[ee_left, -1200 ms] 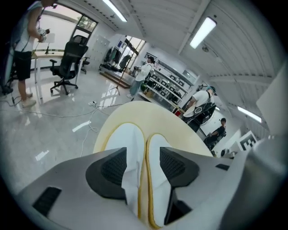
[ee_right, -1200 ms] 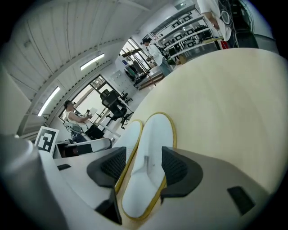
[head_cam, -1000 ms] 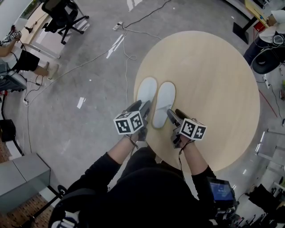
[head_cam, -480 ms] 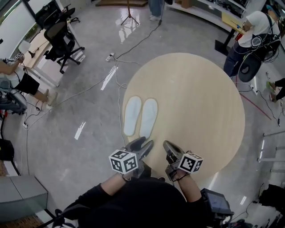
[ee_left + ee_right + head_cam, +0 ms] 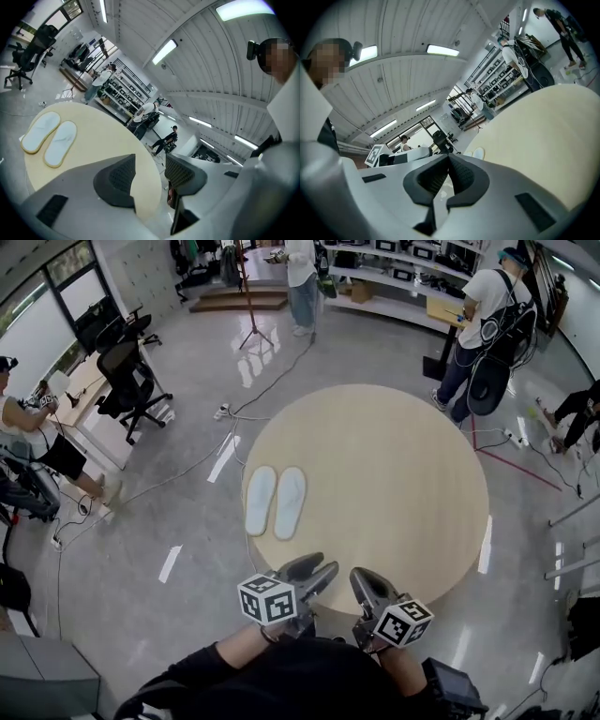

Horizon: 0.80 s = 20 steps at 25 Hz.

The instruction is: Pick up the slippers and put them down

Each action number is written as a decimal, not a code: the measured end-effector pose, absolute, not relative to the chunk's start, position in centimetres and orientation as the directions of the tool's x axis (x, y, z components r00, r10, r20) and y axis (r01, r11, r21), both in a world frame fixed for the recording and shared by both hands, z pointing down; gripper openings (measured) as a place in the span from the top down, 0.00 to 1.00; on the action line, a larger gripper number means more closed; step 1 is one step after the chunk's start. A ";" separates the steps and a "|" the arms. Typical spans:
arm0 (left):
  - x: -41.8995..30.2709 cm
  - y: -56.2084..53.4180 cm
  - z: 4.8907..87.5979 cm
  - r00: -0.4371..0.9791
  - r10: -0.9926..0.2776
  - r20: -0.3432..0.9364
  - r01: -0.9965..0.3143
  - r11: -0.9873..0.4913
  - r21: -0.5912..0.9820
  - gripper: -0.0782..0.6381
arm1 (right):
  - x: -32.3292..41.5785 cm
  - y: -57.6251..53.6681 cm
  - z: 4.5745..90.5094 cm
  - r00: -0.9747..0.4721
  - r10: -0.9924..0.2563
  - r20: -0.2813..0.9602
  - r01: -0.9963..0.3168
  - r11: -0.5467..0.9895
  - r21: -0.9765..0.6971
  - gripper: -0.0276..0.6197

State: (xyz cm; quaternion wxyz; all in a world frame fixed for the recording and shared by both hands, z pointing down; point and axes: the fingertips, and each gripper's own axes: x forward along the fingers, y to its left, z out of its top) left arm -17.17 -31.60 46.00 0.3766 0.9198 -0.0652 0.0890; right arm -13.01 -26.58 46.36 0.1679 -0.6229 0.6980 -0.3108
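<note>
— Where are the tongs at this moment?
— Close to the person's body, by the near edge of the round table (image 5: 403, 465). The left gripper (image 5: 315, 570) has its jaws apart, with nothing between them. The right gripper (image 5: 366, 583) is clenched and empty.
— And the slippers?
— The two white slippers (image 5: 275, 502) lie side by side on the table, farther off and to the left, well apart from both grippers.

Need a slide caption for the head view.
White slippers lie side by side on the round table; left tongs and right tongs held empty at its near edge.
</note>
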 end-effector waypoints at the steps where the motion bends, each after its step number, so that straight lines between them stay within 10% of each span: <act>1: -17.2 -30.0 45.5 0.979 -0.051 0.200 -0.176 -0.712 0.680 0.59 | -13.1 -25.1 45.8 -0.161 -0.976 0.146 -0.786 0.038 -0.617 0.94; 20: -19.1 -18.9 43.7 0.984 0.009 0.176 -0.109 -0.750 0.652 0.59 | -15.0 -13.7 40.6 -0.006 -0.999 0.048 -0.925 -0.013 -0.379 0.94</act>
